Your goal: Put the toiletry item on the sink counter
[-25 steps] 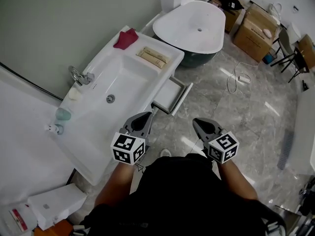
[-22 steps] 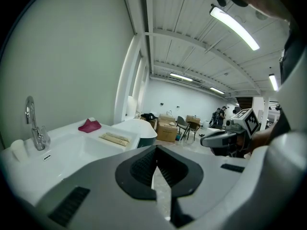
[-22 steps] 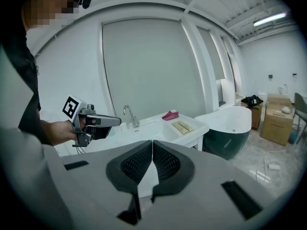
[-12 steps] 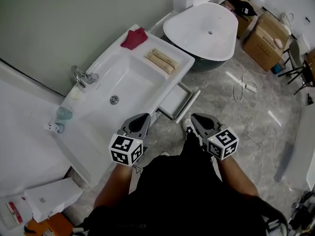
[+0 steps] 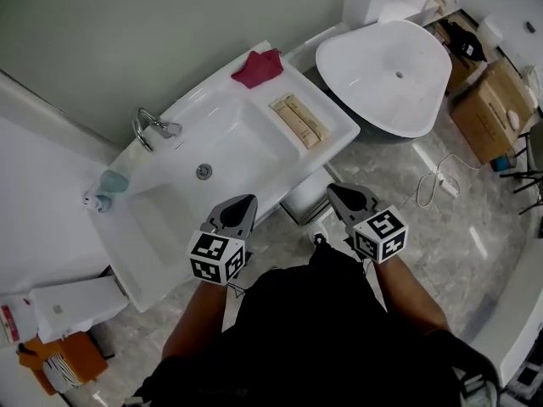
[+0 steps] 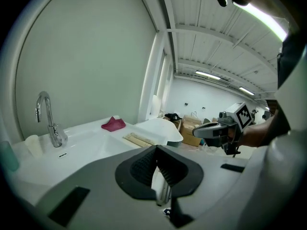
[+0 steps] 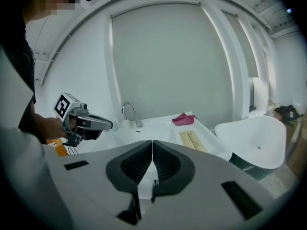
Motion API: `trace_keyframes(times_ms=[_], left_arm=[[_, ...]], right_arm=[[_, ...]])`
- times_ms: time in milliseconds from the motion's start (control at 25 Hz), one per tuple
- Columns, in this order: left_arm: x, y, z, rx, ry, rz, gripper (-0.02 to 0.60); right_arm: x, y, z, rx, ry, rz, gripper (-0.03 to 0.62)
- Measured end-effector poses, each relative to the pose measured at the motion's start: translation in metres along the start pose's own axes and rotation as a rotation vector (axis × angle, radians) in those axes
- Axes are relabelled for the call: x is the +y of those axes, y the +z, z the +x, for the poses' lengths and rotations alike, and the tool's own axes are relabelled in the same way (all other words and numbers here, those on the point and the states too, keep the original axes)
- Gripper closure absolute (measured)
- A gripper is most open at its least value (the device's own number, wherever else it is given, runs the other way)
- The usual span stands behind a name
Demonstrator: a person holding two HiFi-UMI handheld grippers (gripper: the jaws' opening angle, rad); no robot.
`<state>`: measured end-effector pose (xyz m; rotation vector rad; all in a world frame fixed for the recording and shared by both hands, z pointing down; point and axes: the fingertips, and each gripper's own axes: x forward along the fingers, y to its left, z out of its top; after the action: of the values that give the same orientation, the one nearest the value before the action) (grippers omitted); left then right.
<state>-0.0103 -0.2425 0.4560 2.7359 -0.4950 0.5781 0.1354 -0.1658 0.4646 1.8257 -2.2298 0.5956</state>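
Two beige toiletry packs [image 5: 299,120] lie side by side on the right ledge of the white sink counter [image 5: 338,117], near a red cloth [image 5: 257,68]. They also show in the left gripper view [image 6: 135,140] and the right gripper view [image 7: 193,140]. My left gripper [image 5: 241,209] hangs shut and empty over the counter's front edge. My right gripper [image 5: 345,199] is shut and empty too, held over the floor beside the counter's front right corner. Neither touches anything.
A faucet [image 5: 153,127], a teal cup [image 5: 113,181] and a small dispenser [image 5: 95,200] stand at the counter's left back. An open drawer [image 5: 304,203] juts out below the counter. A white bathtub [image 5: 386,64] and cardboard boxes [image 5: 492,108] lie to the right.
The view has swung so the sink and tub sit further right and nearer. Both grippers stay shut and level, the right one now just in front of the drawer.
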Motion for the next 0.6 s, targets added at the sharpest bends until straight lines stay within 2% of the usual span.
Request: trace_keyframes(times_ms=[200,400,600], left_arm=[[0.011,-0.004,0.031,0.022,0.092,-0.041,0.577],[0.018,-0.009,0.049,0.038,0.176,-0.084,0.577],[0.017,-0.007,0.055,0.019,0.263,-0.127,0.577]], right_arm=[[-0.056,-0.003,0.041,0.077,0.023,-0.074,0.591],[-0.104,-0.013,0.078,0.163,0.028,-0.086,0.591],[-0.144,-0.028,0.107,0.225,0.027,-0.107,0.591]])
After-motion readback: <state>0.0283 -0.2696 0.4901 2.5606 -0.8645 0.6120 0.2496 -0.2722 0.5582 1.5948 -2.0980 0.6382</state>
